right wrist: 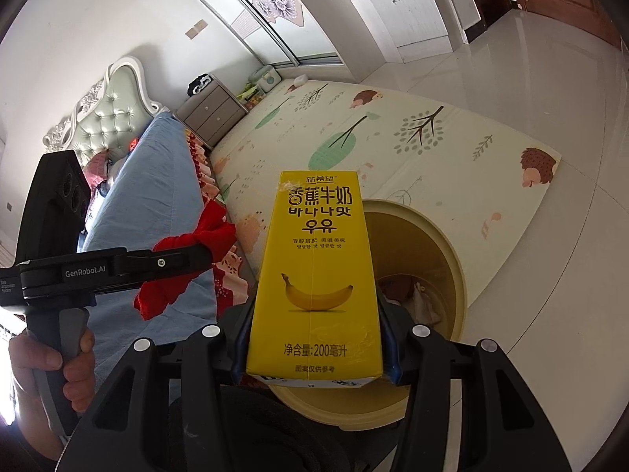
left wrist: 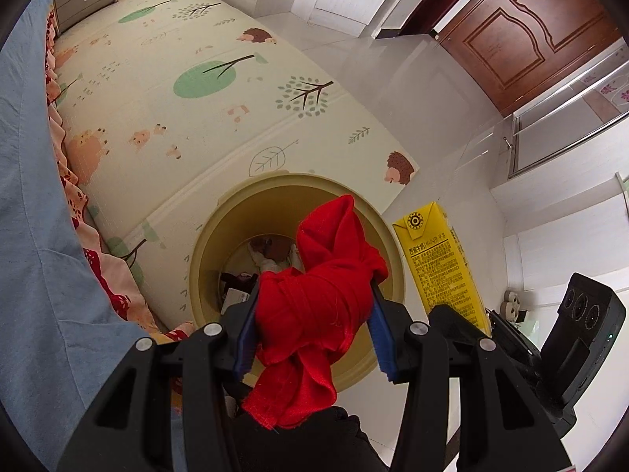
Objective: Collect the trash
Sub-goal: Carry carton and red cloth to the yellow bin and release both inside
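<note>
Glossy white tiled floor (left wrist: 412,90), animal-print play mat (left wrist: 188,110) beside the blue-covered bed (right wrist: 165,196), tufted headboard (right wrist: 114,118) at the bed's head, grey drawer unit (right wrist: 214,112) just past it, dark wooden door (left wrist: 526,35) across the mat

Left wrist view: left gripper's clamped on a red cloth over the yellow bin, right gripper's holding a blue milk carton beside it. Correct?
Not quite. The carton is yellow, a banana milk carton, as the right wrist view shows. The rest holds: left gripper clamped on the red cloth over the yellow bin, right gripper holding the carton beside it.
</note>
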A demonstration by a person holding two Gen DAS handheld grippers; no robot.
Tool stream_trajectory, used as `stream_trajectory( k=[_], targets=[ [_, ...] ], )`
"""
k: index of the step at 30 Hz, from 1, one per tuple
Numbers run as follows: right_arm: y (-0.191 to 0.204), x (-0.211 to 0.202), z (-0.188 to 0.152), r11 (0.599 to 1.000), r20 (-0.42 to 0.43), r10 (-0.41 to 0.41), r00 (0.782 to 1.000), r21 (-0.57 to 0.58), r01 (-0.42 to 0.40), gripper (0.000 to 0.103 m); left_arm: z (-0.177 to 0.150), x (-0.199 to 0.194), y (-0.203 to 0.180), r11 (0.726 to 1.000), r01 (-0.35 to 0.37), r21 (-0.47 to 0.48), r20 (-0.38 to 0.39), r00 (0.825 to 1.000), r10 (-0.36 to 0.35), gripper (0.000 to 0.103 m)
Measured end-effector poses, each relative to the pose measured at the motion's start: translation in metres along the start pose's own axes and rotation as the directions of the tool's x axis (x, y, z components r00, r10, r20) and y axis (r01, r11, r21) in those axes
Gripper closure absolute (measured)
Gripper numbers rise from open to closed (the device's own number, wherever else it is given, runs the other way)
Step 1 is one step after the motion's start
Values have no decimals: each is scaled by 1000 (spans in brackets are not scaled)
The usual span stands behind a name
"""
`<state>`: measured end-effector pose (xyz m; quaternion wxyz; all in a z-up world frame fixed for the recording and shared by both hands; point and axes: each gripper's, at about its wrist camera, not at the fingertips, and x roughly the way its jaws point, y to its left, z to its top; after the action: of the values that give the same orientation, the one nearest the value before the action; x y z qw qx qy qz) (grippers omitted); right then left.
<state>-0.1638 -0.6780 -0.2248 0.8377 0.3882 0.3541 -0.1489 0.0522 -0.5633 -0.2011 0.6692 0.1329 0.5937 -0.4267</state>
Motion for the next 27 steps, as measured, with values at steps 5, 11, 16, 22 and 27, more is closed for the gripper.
stream_trajectory(
  k=[5,11,16,22,27],
  targets=[
    [-2,5,2,1000,-5,-1,1000,5,1,53,2,1,3,1000,-5,0,10,1000,5,54],
    [0,9,5,1000,-11,-20,1000,-14,19,50,5,3,4,1000,-3,-5,28,1000,3,41],
    [-8,8,6,999,-11,-37,999,27,37,32,7,2,4,997,-81,2,56,995,80,13],
    [-15,7,3,997,-32,-56,998,51,57,32,6,14,6,998,-66,13,-8,998,67,12],
    [-17,5,2,996,-45,-61,997,64,64,32,4,13,5,997,-75,22,3,997,75,12]
  ],
)
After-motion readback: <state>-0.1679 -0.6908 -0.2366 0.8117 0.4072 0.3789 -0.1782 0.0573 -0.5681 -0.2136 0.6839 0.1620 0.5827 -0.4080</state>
